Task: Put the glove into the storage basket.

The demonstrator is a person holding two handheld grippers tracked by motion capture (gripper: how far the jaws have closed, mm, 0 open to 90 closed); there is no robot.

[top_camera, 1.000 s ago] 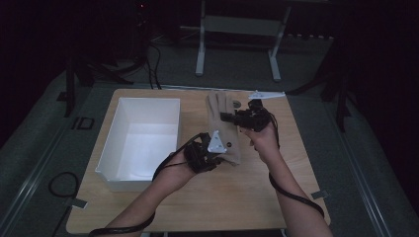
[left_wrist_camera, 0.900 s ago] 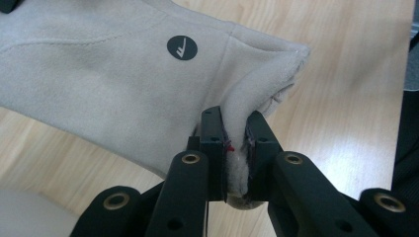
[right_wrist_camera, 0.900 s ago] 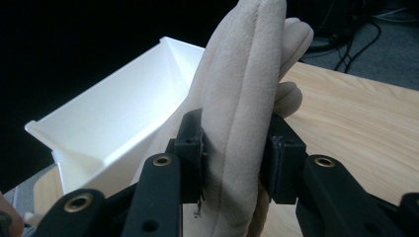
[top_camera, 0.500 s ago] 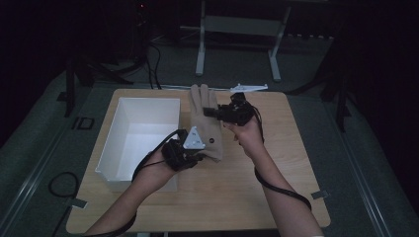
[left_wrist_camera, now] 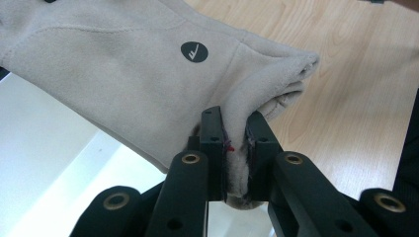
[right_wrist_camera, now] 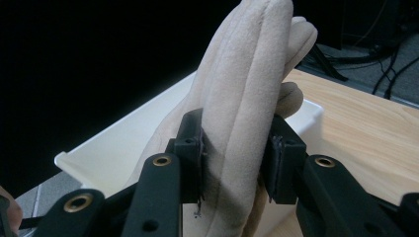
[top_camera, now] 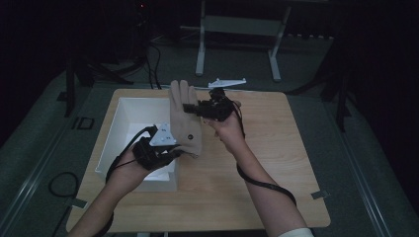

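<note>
A beige suede glove point(top_camera: 184, 116) with a small round black logo point(left_wrist_camera: 194, 51) hangs stretched in the air between both hands, above the right edge of a white bin point(top_camera: 123, 123). My left gripper point(top_camera: 165, 148) is shut on the glove's cuff edge point(left_wrist_camera: 236, 163), at its near end. My right gripper point(top_camera: 190, 107) is shut across the glove's fingers point(right_wrist_camera: 237, 148) at the far end. In the right gripper view the glove's fingers stand upright between the jaws, with the bin's rim point(right_wrist_camera: 123, 133) behind.
The wooden table point(top_camera: 276, 163) lies open to the right of the hands. A small white flat part point(top_camera: 226, 82) rests at the table's far edge. Beyond stand a metal frame's legs point(top_camera: 200, 49) and cables on the dark floor.
Both hands have carried the glove leftward from the table's middle to over the bin's right wall, lifting slightly. The grips stayed the same.
</note>
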